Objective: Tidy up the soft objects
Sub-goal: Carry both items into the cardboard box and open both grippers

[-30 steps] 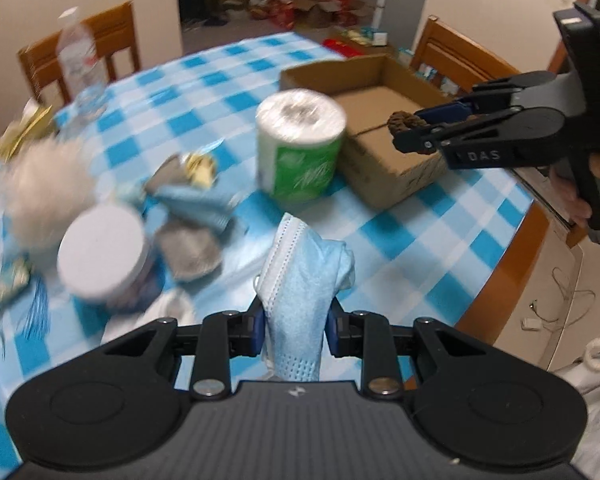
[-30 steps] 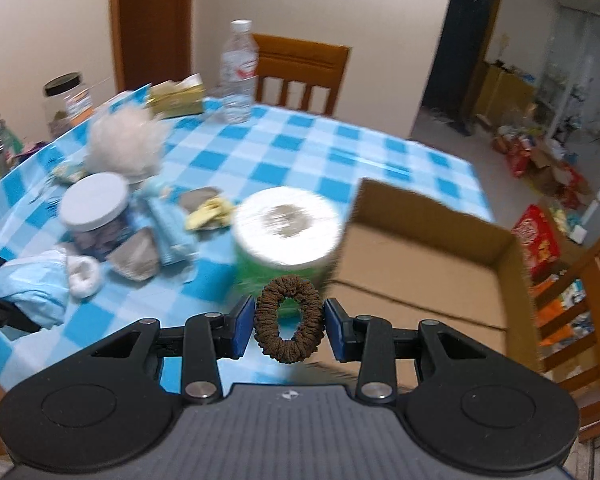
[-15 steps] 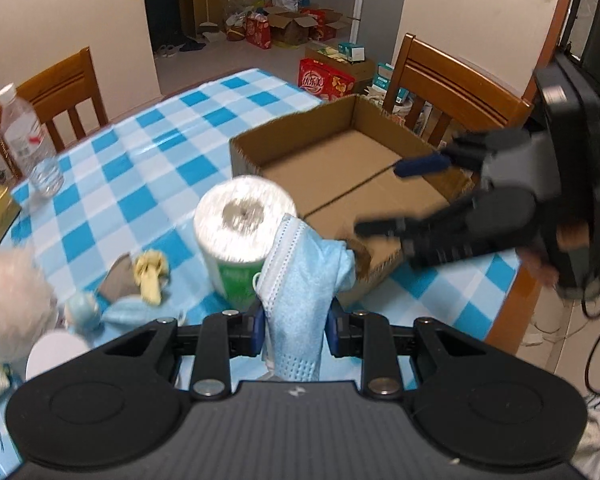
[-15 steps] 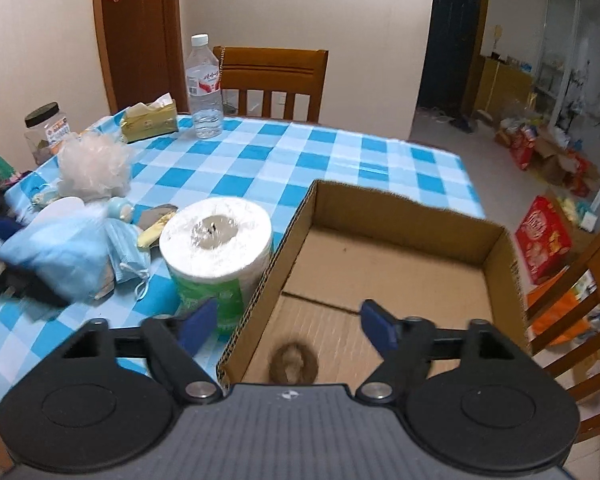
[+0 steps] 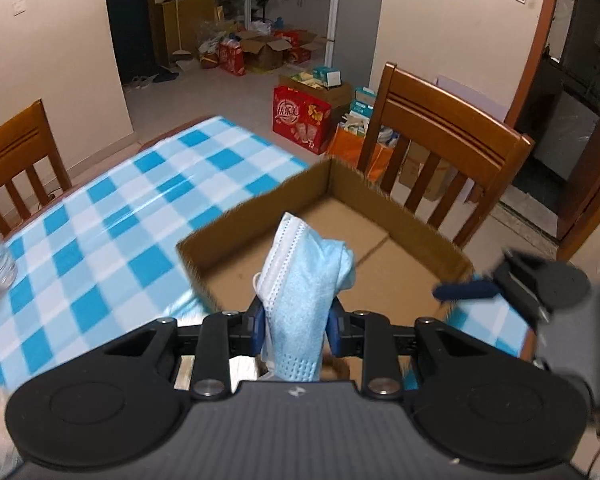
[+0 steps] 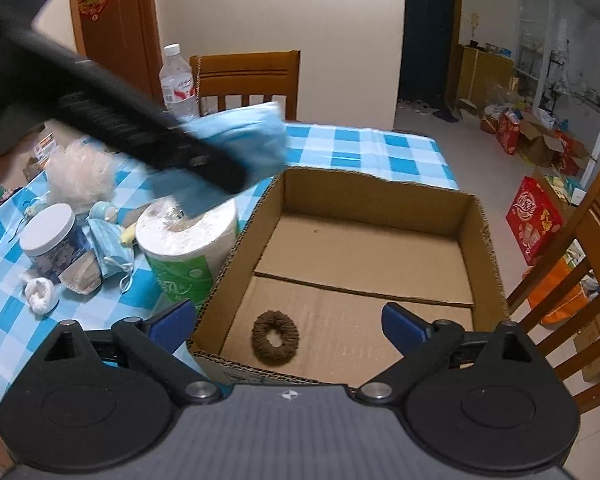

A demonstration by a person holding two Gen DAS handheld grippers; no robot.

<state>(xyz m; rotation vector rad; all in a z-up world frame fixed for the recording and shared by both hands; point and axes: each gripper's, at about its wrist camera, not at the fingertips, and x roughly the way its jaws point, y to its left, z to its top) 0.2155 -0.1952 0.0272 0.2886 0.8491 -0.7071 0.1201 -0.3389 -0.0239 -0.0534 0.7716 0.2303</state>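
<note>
In the left wrist view our left tongs [image 5: 296, 326] are closed on a light blue face mask [image 5: 304, 280]. The mask is soft pleated fabric with a white stitched edge, folded into a tall crumpled bundle that stands up between the two blue pads in the lower middle of the frame. Behind it, in the centre, we see the cardboard box [image 5: 420, 224], shallow and rectangular, with rough corrugated walls and a seam across its floor. The box stands on the tabletop [image 5: 112, 240], which is covered by a glossy cloth in blue and white squares.

In the right wrist view our right tongs [image 6: 286, 326] are opening wide and nothing is between the pads. Between them in the picture, lower middle of the frame, the brown hair tie [image 6: 275, 339] lies flat on the box floor near the front wall. It is a fuzzy ring, free of the tongs. The left tongs cross the upper left of this frame as a blurred black bar with the mask on it.

At the left of the box, touching its wall, stands a toilet paper roll [image 6: 188, 240] in green wrap. Further left lie a jar with white lid [image 6: 48, 236], another blue mask [image 6: 110, 248], a small white knotted scrunchie [image 6: 40, 295] and a pale fluffy puff [image 6: 80, 172].
</note>
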